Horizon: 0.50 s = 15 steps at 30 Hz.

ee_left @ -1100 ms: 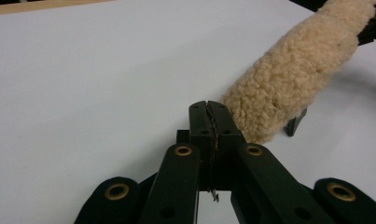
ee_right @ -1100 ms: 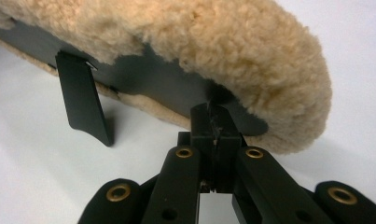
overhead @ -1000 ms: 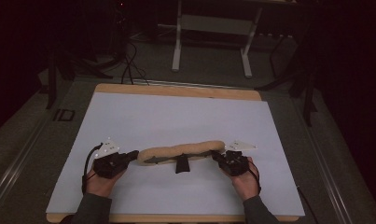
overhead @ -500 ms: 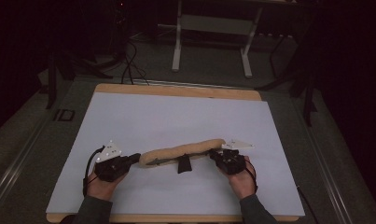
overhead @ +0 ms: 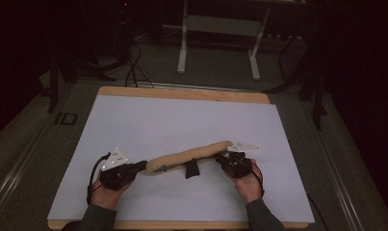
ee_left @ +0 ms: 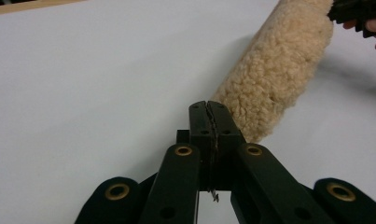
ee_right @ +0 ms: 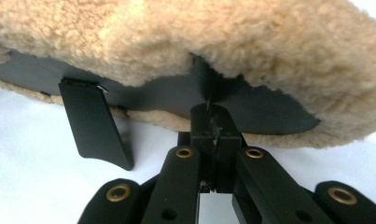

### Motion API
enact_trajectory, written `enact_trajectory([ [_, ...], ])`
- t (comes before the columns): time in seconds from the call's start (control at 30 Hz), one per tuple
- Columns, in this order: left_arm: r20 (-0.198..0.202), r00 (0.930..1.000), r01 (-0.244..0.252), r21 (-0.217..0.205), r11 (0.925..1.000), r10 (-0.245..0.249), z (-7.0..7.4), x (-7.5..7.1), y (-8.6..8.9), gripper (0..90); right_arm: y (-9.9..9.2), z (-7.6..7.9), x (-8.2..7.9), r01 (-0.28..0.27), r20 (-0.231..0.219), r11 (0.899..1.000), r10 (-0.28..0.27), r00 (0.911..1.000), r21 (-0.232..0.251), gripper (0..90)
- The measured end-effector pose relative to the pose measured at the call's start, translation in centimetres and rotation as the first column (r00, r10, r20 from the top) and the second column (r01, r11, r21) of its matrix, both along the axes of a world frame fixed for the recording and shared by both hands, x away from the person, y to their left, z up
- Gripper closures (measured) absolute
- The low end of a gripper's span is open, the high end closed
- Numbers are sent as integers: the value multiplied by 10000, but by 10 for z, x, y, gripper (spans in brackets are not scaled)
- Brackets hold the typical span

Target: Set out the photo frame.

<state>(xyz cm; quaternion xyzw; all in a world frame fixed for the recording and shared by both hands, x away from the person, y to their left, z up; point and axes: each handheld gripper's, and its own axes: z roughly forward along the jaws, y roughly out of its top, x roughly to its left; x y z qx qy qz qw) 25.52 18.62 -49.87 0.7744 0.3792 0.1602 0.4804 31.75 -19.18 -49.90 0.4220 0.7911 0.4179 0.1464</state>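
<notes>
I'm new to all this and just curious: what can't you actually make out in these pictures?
- Left gripper view: whether it pinches the fleece pad; the shut jaws hide the contact.
- Right gripper view: the pad's ends, cut off by the edges.
- High view: the black strap, too small; surroundings too dark.

The high view is dim: the room around the table (overhead: 134, 125) sinks into near black with a reddish cast at the sides, and only the white tabletop catches soft light from above. It is grainy, and shadows there are faint. Both gripper views are far brighter and evenly lit. In the left gripper view the fleece (ee_left: 279, 70) is sharp and throws a soft shadow to its right; the near jaws are slightly soft. In the right gripper view the fleece (ee_right: 223, 42) is blurred up close, its underside in shade.
</notes>
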Motion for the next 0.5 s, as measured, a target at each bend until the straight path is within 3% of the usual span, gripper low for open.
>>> enact_trajectory([
  [0.5,-73,9991,417,-79,9991,-418,0,-3,-4,900,3,3,7,44,-51,9999,-45,10000,-148,898],
])
